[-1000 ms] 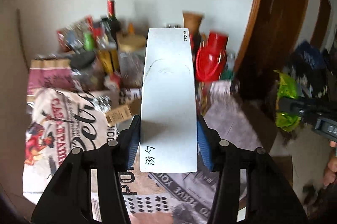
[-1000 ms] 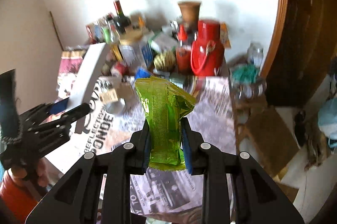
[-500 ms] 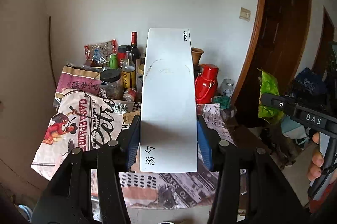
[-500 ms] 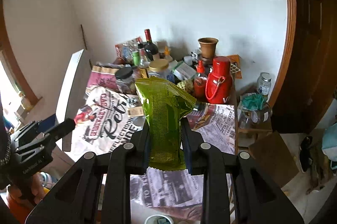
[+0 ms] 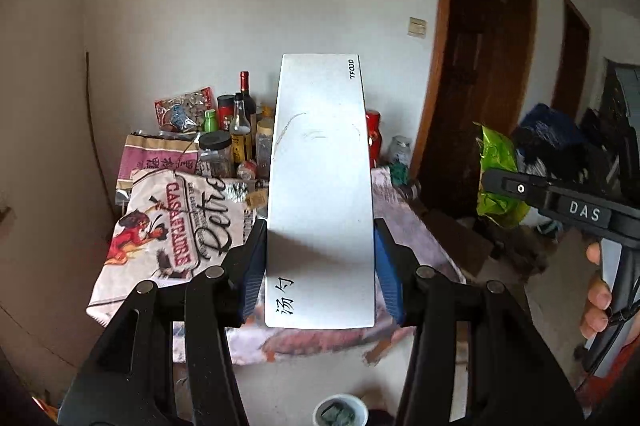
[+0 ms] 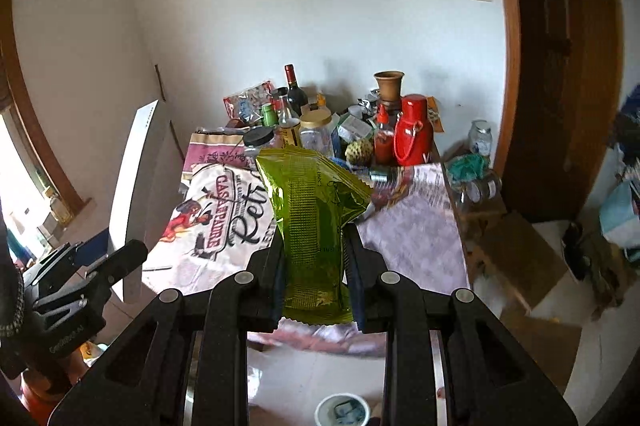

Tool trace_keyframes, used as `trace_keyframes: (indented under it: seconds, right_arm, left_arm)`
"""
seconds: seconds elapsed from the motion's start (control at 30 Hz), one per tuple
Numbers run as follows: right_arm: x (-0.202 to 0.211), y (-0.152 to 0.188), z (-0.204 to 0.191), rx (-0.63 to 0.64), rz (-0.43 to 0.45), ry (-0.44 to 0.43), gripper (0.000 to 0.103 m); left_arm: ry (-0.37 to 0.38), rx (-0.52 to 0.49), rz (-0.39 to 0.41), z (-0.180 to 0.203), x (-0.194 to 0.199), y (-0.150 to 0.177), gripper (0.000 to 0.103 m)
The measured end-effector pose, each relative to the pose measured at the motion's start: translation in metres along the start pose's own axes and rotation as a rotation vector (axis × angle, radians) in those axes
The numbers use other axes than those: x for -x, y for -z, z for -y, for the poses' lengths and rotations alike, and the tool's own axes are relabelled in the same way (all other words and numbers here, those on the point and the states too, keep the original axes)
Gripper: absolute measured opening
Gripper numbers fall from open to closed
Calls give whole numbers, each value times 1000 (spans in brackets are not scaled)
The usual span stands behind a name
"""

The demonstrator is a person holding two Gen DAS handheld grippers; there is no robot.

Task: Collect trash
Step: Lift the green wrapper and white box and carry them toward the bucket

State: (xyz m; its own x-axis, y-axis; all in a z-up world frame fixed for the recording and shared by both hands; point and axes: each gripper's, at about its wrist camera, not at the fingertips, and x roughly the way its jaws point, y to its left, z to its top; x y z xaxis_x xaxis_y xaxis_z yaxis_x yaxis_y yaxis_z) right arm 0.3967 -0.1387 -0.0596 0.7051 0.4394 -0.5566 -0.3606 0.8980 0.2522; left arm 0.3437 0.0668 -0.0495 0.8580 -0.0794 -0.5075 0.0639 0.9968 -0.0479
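Observation:
In the left wrist view my left gripper (image 5: 320, 266) is shut on a long flat white box (image 5: 320, 185) that stands up between its blue pads, with black characters near its lower end. My right gripper (image 6: 314, 266) is shut on a crinkled green foil wrapper (image 6: 312, 209) held upright. Each view shows the other tool: the green wrapper (image 5: 498, 173) at the right in the left wrist view, the white box (image 6: 138, 185) at the left in the right wrist view. Both grippers hang in the air, back from the table's near edge.
A table covered in printed paper (image 6: 416, 238) carries bottles (image 6: 294, 93), jars (image 6: 316, 131), a red thermos (image 6: 414, 129) and a clay pot (image 6: 389, 85) along the wall. A small white cup (image 6: 341, 408) sits on the floor below. Dark wooden door frames (image 5: 476, 65) and floor clutter (image 6: 600, 250) lie to the right.
Both grippers have pulled back and up from the table with their loads; the table now looks smaller and farther, and the floor with the white cup has come into view.

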Motion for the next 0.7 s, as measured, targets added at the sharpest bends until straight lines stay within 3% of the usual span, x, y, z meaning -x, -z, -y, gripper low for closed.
trace_keyframes:
  seconds: [0.37,0.7]
  right_arm:
    - [48,79,-49,-80,-82,72,23]
    - [35,128,-39,-110,-217,93,23]
  left_arm:
    - [81,-41,-68,-3,67,66,50]
    - [98,3,-258,8,47,124,50]
